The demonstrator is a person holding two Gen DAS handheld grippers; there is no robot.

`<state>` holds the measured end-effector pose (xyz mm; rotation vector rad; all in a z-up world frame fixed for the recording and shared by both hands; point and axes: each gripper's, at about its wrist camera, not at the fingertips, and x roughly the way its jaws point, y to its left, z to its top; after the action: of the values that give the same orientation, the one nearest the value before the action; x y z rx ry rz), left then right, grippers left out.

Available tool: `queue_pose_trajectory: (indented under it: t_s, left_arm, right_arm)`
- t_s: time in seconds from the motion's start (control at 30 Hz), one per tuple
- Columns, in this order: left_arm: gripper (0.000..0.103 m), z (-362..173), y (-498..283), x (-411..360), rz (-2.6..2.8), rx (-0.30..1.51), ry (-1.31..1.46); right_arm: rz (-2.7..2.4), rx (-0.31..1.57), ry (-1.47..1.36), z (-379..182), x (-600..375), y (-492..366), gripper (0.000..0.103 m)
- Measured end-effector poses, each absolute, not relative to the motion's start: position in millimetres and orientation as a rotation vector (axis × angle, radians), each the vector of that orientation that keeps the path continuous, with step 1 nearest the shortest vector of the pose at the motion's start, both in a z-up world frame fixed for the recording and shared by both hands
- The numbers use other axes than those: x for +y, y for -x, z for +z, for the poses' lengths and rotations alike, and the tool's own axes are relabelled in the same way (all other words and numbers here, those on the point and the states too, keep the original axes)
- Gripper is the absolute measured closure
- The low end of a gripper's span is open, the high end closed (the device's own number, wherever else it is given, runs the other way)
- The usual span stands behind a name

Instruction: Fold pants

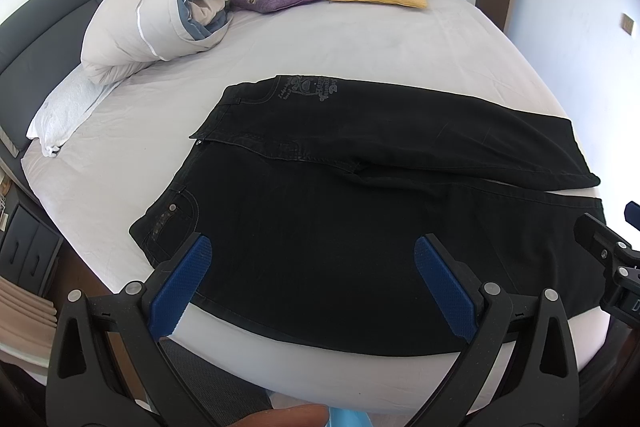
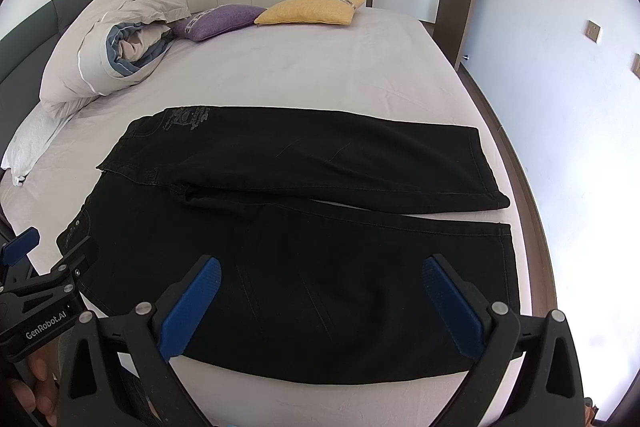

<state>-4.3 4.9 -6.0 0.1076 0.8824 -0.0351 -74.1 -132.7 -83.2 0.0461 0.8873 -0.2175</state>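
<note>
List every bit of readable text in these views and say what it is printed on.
"GenRobot.AI": white lettering on the black body of the left gripper, seen in the right wrist view.
Grey printed graphic with lettering near the waistband of the black pants: too small and blurred to read.
Right gripper: a partial mark at the frame edge, unreadable.

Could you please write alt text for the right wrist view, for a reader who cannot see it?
Black pants lie spread flat on a white bed, legs pointing right, with the open right tool above the near leg. The left tool enters at the left edge; purple and yellow cushions sit at the far side.
</note>
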Motion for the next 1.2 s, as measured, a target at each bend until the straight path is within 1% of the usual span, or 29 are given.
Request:
queue_pose_trajectory:
  t_s: [0.9, 1.0, 1.1, 1.2]
  left_arm:
    - [0.000, -12.7, 0.2, 11.8, -0.070, 0.906, -0.061]
    - [0.000, -17.7, -7.0, 22.9, -0.138, 0.944, 0.069]
    - [0.000, -27.3, -26.6, 46.7, -0.255, 0.989, 0.341]
    - [0.000, -27.3, -49.2, 68.0, -0.298, 0.940, 0.534]
  right_arm:
    - [-0.208, 0.903, -0.038, -90.4, -124.2, 74.8, 0.000]
    - [-0.180, 0.906, -0.038, -91.7, -124.4, 72.7, 0.000]
    - [-0.081, 0.893, -0.057, -89.4, -127.6, 67.3, 0.000]
    - [0.012, 0.882, -0.088, -86.1, -136.5, 53.9, 0.000]
